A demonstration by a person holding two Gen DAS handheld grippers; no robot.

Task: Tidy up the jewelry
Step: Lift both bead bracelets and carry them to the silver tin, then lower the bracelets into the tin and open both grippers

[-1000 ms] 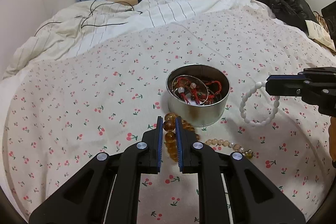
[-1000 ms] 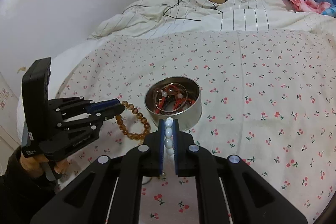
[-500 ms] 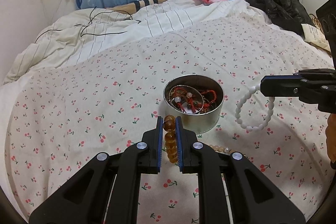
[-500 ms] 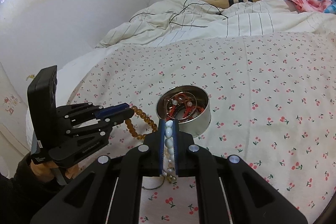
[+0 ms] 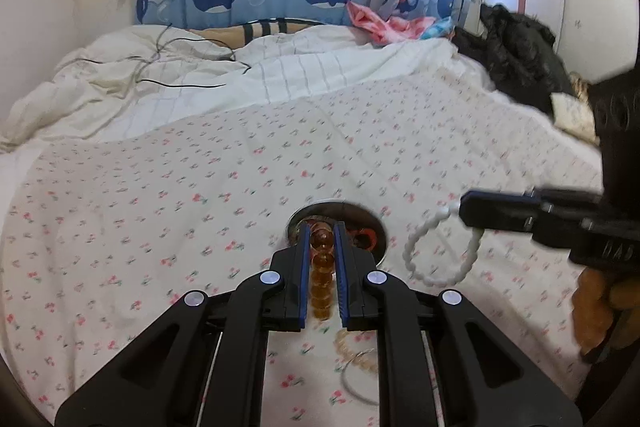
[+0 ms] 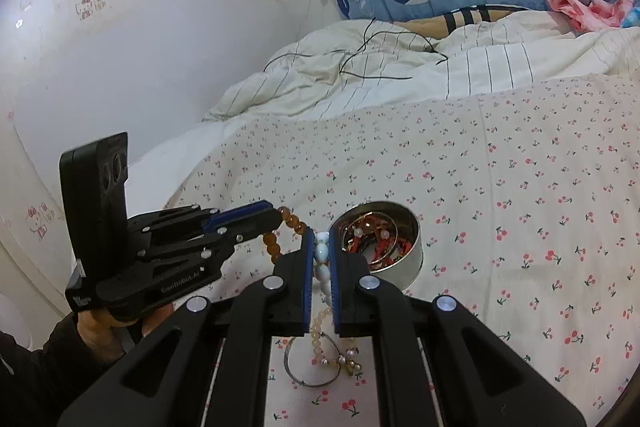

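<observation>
My left gripper (image 5: pixel 322 231) is shut on an amber bead bracelet (image 5: pixel 322 269) and holds it up in front of the round metal tin (image 5: pixel 382 233). The tin (image 6: pixel 404 267) holds red cord jewelry and rings. My right gripper (image 6: pixel 320 239) is shut on a white bead bracelet (image 6: pixel 321 267), lifted left of the tin. In the left wrist view the white bracelet (image 5: pixel 440 251) hangs from the right gripper (image 5: pixel 466 213). In the right wrist view the amber bracelet (image 6: pixel 280 231) hangs from the left gripper (image 6: pixel 272 213).
A pale bead bracelet (image 6: pixel 320 343) and a thin metal bangle (image 6: pixel 308 371) lie on the cherry-print bedsheet (image 6: pixel 520 187) below the grippers. A rumpled striped duvet (image 5: pixel 200 83) with a black cable lies at the back. Black clothing (image 5: pixel 516 63) sits far right.
Both grippers have risen and moved closer to the tin with their bracelets. The amber bracelet has been lifted off the sheet.
</observation>
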